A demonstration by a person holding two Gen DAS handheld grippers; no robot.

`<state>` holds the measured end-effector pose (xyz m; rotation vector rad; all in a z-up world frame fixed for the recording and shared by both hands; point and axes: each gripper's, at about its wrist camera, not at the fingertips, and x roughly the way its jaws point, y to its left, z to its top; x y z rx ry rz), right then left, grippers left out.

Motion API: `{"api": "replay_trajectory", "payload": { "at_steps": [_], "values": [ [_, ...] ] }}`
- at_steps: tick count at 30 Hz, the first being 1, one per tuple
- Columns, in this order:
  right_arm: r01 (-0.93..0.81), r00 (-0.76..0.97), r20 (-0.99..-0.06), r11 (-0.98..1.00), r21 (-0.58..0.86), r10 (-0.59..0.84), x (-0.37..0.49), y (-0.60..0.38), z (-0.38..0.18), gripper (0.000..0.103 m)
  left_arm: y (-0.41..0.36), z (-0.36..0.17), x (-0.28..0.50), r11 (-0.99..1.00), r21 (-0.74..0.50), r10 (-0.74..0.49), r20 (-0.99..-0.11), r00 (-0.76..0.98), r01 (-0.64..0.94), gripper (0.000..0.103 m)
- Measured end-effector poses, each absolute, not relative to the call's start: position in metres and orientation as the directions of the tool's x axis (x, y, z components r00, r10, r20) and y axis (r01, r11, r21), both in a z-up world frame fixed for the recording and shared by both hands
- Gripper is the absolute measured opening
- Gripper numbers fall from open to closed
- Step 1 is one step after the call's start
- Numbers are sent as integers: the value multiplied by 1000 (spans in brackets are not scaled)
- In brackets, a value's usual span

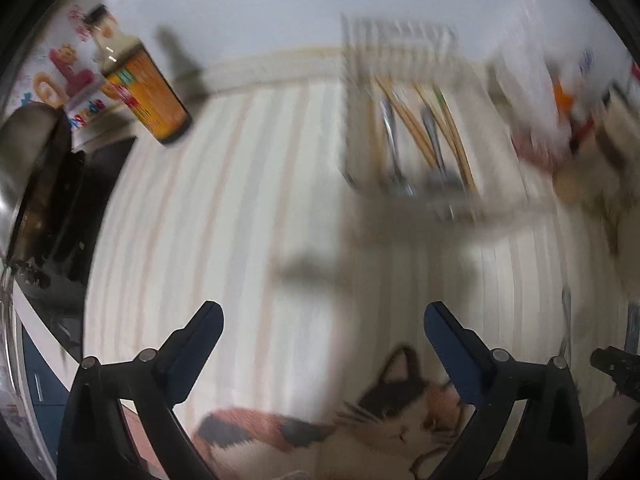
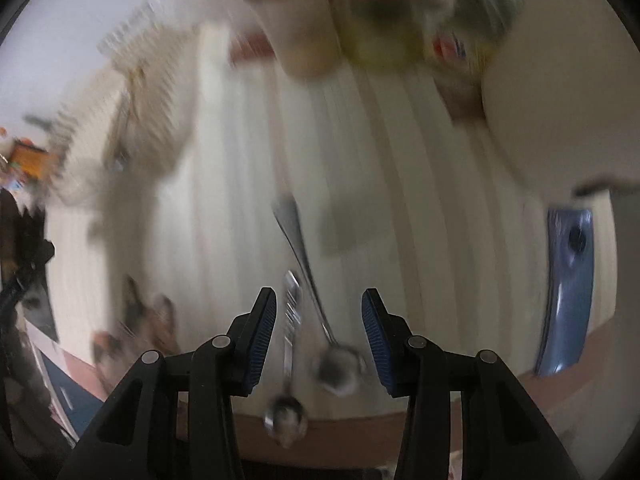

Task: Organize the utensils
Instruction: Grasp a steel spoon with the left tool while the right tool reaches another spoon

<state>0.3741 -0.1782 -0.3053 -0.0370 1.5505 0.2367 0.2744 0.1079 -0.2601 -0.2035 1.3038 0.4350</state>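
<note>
- Spoons: two of them lie on the striped cloth (image 2: 400,160) in the right wrist view, one spoon (image 2: 285,416) with its bowl nearest the camera, the other spoon (image 2: 338,364) crossing just beside it with its handle running up and to the left.
- Right gripper (image 2: 319,312) hangs over both spoons with its jaws partly apart; the pads press on nothing.
- Left gripper (image 1: 323,320) has its jaws spread wide over bare cloth, with nothing between them.
- Wire rack (image 1: 400,120) stands farther back on the cloth in the left wrist view, holding chopsticks (image 1: 452,128) and metal cutlery (image 1: 394,144) leaning inside; all of it is blurred.
- Sauce bottle (image 1: 148,88) with an orange label stands tilted in view at the upper left, well apart from the rack.
- Cat picture (image 1: 400,412) is printed on the cloth's near edge, between the left gripper's fingers.
</note>
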Motion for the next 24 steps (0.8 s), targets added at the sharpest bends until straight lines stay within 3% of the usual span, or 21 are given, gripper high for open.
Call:
{"api": "replay_trajectory", "payload": {
  "at_steps": [4, 7, 10, 14, 24],
  "values": [
    [-196, -11, -1000, 981, 15, 13, 347, -179, -331, 47, 80, -274, 269, 923, 103, 169, -974, 150, -370, 103],
    [-151, -26, -999, 987, 46, 42, 338, -189, -336, 46, 65, -278, 268, 933, 113, 166, -977, 132, -341, 103],
    [-102, -50, -994, 990, 101, 96, 332, -201, -345, 11, 49, -284, 269, 942, 111, 152, -982, 109, -316, 103],
    [-20, -11, -980, 980, 199, 199, 327, -224, -340, 1, 22, -289, 271, 959, 97, 124, -988, 89, -268, 103],
    [143, 89, -966, 957, 253, 242, 316, -315, -325, 1, -116, -318, 256, 989, -143, -145, -983, -112, -28, 102]
  ]
}}
